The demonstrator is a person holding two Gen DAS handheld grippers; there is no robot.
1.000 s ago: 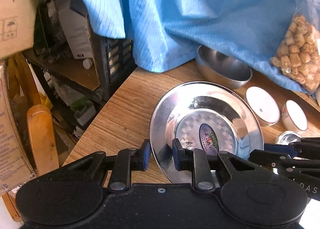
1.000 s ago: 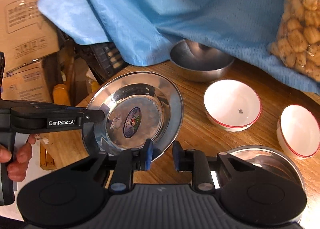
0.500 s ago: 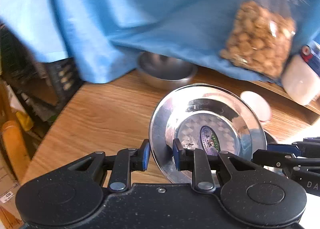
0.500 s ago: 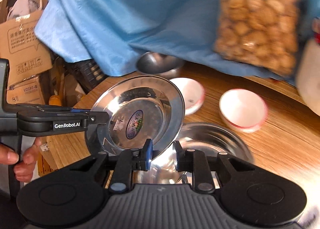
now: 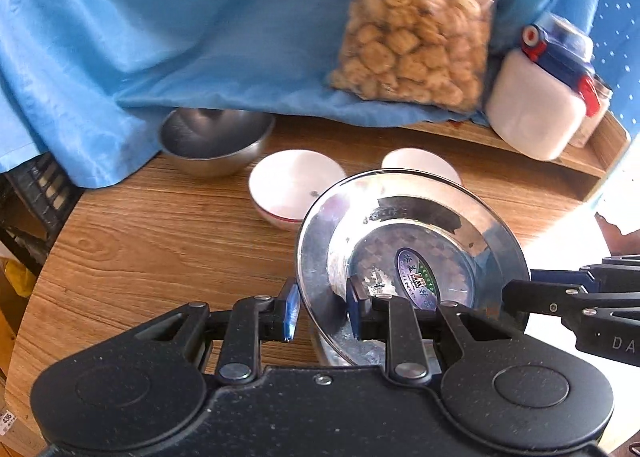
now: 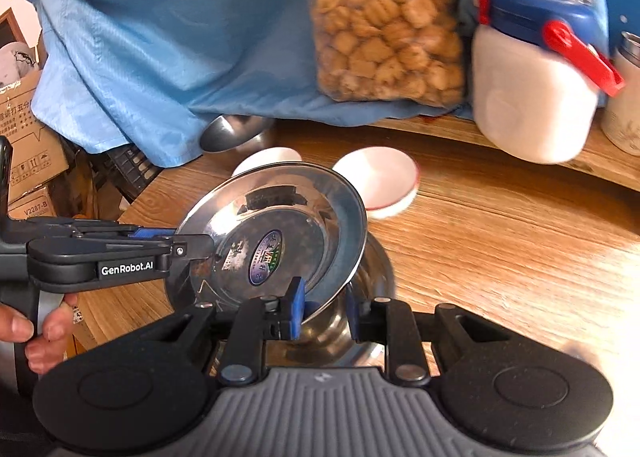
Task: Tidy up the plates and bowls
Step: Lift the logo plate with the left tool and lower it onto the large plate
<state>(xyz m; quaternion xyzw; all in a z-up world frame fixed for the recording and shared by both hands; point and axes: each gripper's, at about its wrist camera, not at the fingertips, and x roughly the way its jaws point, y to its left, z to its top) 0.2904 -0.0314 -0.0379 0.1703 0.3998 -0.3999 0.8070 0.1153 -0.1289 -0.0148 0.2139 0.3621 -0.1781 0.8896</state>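
Both the left tongs (image 5: 320, 313) and the right tongs (image 6: 324, 309) pinch opposite rims of the stickered steel plate (image 6: 276, 233), held tilted in the air above a second steel plate (image 6: 360, 321) on the tabletop (image 6: 500, 241). To nest it well, level it first, centre it over the lower plate, and lower both sides evenly, clear of the white bowls (image 5: 294, 185).

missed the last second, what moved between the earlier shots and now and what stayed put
Both grippers carried the steel plate rightward along the table; it now hangs tilted over the second steel plate near the white bowls. The left gripper and right gripper kept the plate's rim between their fingers. The steel bowl, white bowls, cookie bag and white jug stayed put.
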